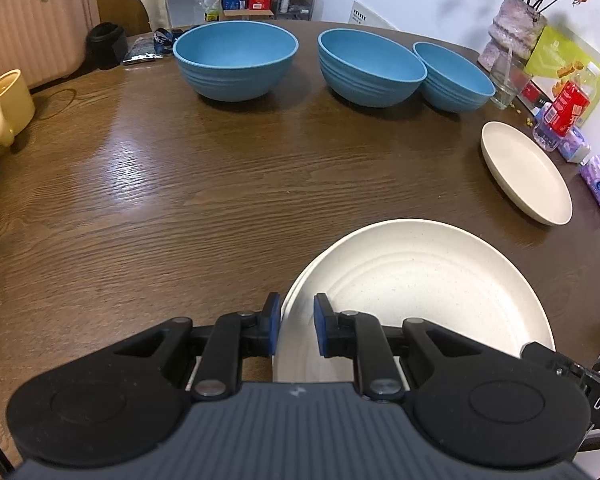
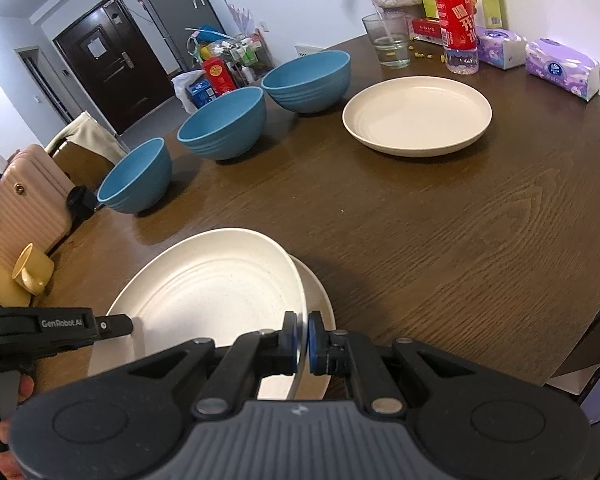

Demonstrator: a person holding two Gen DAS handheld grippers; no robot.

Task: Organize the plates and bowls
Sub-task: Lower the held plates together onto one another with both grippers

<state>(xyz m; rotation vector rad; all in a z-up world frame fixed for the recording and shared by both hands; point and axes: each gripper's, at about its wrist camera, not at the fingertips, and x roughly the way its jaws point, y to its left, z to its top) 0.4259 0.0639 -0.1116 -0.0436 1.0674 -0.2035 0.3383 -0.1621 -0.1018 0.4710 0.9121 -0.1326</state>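
Your brown wooden desk (image 2: 440,232) carries everything here. On it, three blue bowls stand in a row along the far side: the large bowl (image 1: 236,65), the middle bowl (image 1: 370,68) just beside the small bowl (image 1: 452,77), rims nearly touching. A cream plate (image 2: 417,115) sits alone near the right side, close to a drinking glass (image 2: 389,42), a red-labelled bottle (image 2: 458,28) and purple tissue packs (image 2: 562,67). Nearest you, the top plate (image 2: 220,292) is tilted over a lower plate (image 2: 320,300) that lies flat on the desk beneath it. Your right tool (image 2: 301,340) is clamped on the top plate's near right rim, pads pressed together with the edge between them. Your left tool (image 1: 296,322) straddles the same plate's left rim with its jaws apart, a gap showing beside the inner pad. A yellow mug (image 1: 2,106) stands at the desk's left edge, next to a pink suitcase (image 1: 32,20).
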